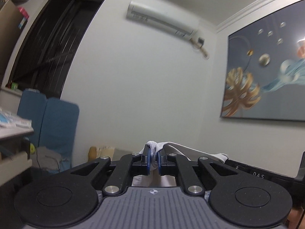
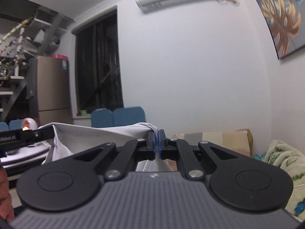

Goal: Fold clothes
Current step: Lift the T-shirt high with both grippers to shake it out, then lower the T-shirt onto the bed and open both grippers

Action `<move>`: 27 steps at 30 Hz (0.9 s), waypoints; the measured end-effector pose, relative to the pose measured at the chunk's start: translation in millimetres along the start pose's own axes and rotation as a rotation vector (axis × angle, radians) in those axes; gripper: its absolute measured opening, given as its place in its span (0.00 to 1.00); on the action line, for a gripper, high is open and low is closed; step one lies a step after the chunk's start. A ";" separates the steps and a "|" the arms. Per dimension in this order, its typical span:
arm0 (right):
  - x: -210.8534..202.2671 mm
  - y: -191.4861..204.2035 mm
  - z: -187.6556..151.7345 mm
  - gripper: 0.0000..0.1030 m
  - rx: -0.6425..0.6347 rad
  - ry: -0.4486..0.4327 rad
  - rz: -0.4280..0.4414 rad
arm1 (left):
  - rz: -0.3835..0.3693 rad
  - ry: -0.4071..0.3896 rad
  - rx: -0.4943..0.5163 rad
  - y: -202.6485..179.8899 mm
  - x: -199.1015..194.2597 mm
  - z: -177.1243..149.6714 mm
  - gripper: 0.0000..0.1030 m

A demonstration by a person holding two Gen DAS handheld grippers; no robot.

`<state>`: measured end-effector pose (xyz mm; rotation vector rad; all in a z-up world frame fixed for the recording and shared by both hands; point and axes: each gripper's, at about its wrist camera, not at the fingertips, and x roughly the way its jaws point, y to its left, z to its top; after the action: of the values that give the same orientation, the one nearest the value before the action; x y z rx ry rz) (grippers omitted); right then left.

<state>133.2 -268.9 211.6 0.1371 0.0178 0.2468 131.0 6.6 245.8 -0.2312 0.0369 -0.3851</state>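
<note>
A white garment (image 2: 99,135) is held aloft, pinched at its edge by the left gripper (image 1: 154,160) and right gripper (image 2: 156,146). Slippage seems possible, since little cloth is clamped.

The left gripper (image 1: 154,160) has its blue-padded fingers (image 1: 149,159) pinched tight on a bunched, ribbed edge of a white garment (image 1: 155,148). From the pinch the cloth runs off to the right of the fingers, stretched out toward the right gripper (image 1: 257,171), whose black body pokes in at the edge; its tips aren't visible here. Straight ahead of the fingers is a plain white wall with an air conditioner (image 1: 162,19) up high. Off to their right hangs a big painting (image 1: 266,72), and to their left there's a dark window (image 1: 49,43) with a blue chair (image 1: 55,122) below it.
</note>
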 end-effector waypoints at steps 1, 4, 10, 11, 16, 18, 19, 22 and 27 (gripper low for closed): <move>25.1 -8.2 -13.4 0.06 0.008 0.015 -0.007 | 0.008 0.018 0.000 12.1 30.8 -13.5 0.07; 102.0 -41.0 -60.5 0.06 0.025 0.068 -0.031 | 0.036 0.072 0.009 46.8 118.2 -67.7 0.07; 250.1 -126.5 -179.9 0.06 0.039 0.243 -0.076 | 0.089 0.230 0.030 110.9 288.4 -197.4 0.07; 271.8 -140.9 -202.1 0.06 0.053 0.274 -0.082 | 0.099 0.260 0.041 121.8 310.9 -224.6 0.07; 341.5 -197.6 -308.2 0.06 0.153 0.442 -0.103 | 0.152 0.429 -0.001 166.7 402.1 -328.1 0.07; 348.5 -212.4 -336.3 0.06 0.212 0.484 -0.098 | 0.159 0.482 -0.037 179.9 421.9 -358.2 0.07; 351.5 -219.2 -349.3 0.06 0.239 0.504 -0.096 | 0.155 0.503 -0.029 182.7 425.3 -372.1 0.07; 348.0 -229.2 -364.8 0.07 0.295 0.533 -0.085 | 0.146 0.554 -0.025 185.9 429.3 -387.4 0.08; 333.1 -239.6 -356.5 0.09 0.362 0.529 -0.062 | 0.145 0.580 -0.023 178.4 410.7 -371.2 0.24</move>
<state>501.9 -370.0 -174.8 0.4272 0.5939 0.2101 547.7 -67.5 -153.2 -0.1318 0.6257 -0.2970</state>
